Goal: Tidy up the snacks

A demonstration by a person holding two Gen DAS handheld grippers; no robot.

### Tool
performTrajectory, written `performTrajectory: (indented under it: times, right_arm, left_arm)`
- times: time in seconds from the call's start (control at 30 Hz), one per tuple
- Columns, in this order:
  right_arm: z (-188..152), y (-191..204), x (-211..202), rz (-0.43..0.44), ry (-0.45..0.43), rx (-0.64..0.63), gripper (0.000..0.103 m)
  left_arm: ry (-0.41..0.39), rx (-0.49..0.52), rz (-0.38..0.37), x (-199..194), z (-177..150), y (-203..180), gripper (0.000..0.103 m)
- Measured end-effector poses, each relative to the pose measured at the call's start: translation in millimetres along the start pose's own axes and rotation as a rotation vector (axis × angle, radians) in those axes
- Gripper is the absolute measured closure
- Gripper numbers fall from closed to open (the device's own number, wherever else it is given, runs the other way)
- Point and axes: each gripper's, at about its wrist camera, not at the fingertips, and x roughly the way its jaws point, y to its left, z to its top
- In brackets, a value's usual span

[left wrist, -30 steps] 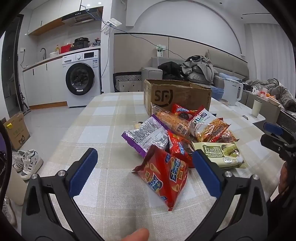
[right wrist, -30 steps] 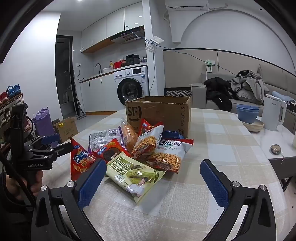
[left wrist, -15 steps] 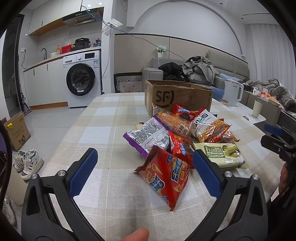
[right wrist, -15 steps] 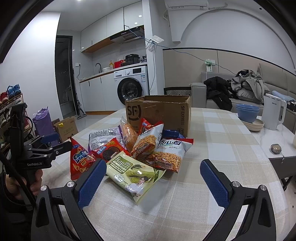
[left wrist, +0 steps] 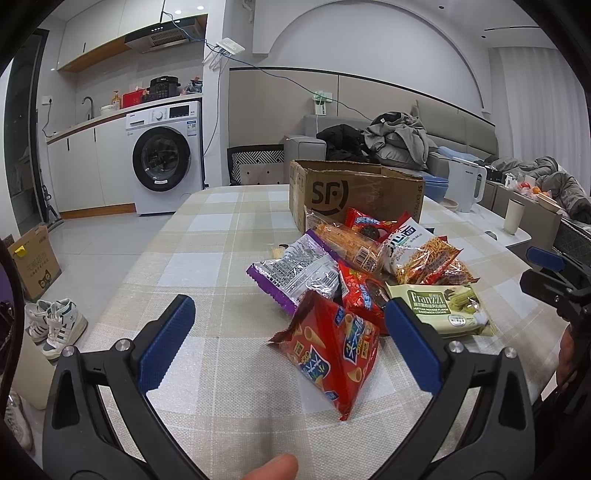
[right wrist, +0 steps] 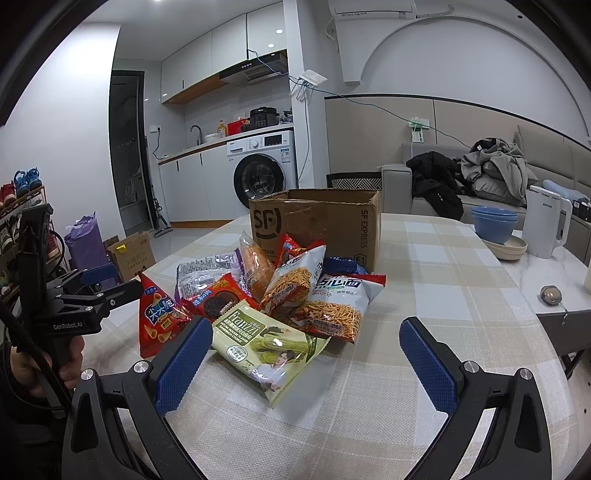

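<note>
The snack pile lies mid-tabletop against the open cardboard box. The left tool and right tool hover spread and empty. Bare checked cloth lies to the pile's left and right, out to the edges.

Even, cool indoor light comes from recessed ceiling spots, bright enough to read print on the packets. Shadows under the snack pile are soft and short. The silver-purple bag shows foil glare. Both fisheye views bend straight lines and darken to black at the corners. Focus is sharp throughout.
</note>
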Motion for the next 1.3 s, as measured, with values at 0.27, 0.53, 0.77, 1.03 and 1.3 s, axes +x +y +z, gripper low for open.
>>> performTrajectory:
  times: [0.27,0.53,0.77,1.03,1.3]
  right_arm:
    - [-0.2,-0.1,0.3,0.001,0.001,0.0,0.0]
    - [-2.8,-0.8,0.3,-0.001,0.001,0.001,0.0]
    - [-1.6,-0.8,1.0,0.0,0.001,0.001,0.0]
    - [-1.9,-0.6,0.5,0.001,0.001,0.002,0.0]
    - [-0.8,-0.7,-2.8,0.001,0.003,0.001,0.0]
  left_arm:
    - [-0.003,0.0,-0.004,-4.2,-1.7,2.6,0.001]
    - [-0.002,0.001,-0.006,-4.4,-1.5,3.0,0.001]
    - [-0.003,0.001,-0.005,-4.9,-1.2,3.5,0.001]
    - [-0.004,0.001,-0.004,-4.3,-1.2,3.1,0.001]
    - [-0.003,0.002,-0.004,-4.3,-1.0,3.7,0.001]
